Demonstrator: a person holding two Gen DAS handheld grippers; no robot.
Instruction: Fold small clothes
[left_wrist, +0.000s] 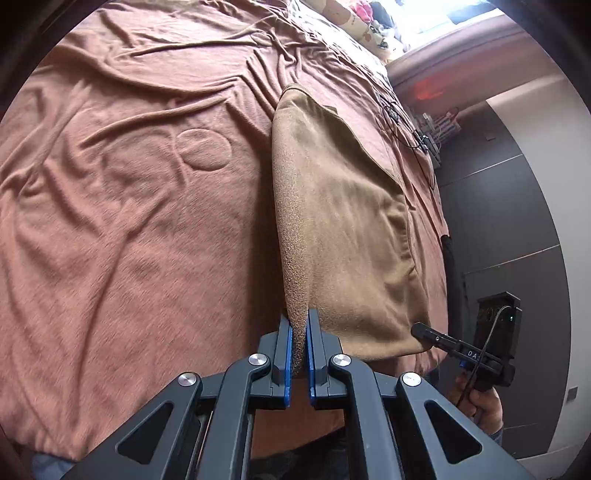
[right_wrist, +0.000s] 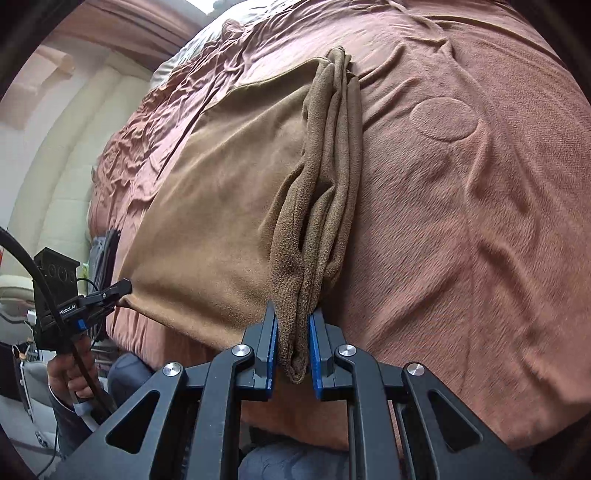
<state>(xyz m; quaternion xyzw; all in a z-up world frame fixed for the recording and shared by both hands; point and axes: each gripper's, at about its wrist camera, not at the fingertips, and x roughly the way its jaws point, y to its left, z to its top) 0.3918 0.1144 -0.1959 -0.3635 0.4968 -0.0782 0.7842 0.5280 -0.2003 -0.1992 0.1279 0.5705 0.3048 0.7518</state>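
Observation:
A tan-brown soft garment (left_wrist: 340, 206) lies on the bed, stretched between both grippers. My left gripper (left_wrist: 299, 332) is shut on one near corner of it; the cloth edge rises between the blue pads. In the right wrist view the garment (right_wrist: 229, 192) spreads left, with a bunched thick fold (right_wrist: 325, 192) running down into my right gripper (right_wrist: 293, 332), which is shut on that bunch. The right gripper shows in the left wrist view (left_wrist: 424, 332) at the cloth's other near corner. The left gripper shows in the right wrist view (right_wrist: 122, 288) at the cloth's left corner.
A wrinkled rust-pink bedspread (left_wrist: 129, 221) covers the bed, with a round imprint (left_wrist: 203, 149). Cables (left_wrist: 410, 129) lie near the bed's far right edge. Patterned pillows (left_wrist: 365, 33) sit at the head. Dark floor (left_wrist: 509, 221) lies beside the bed.

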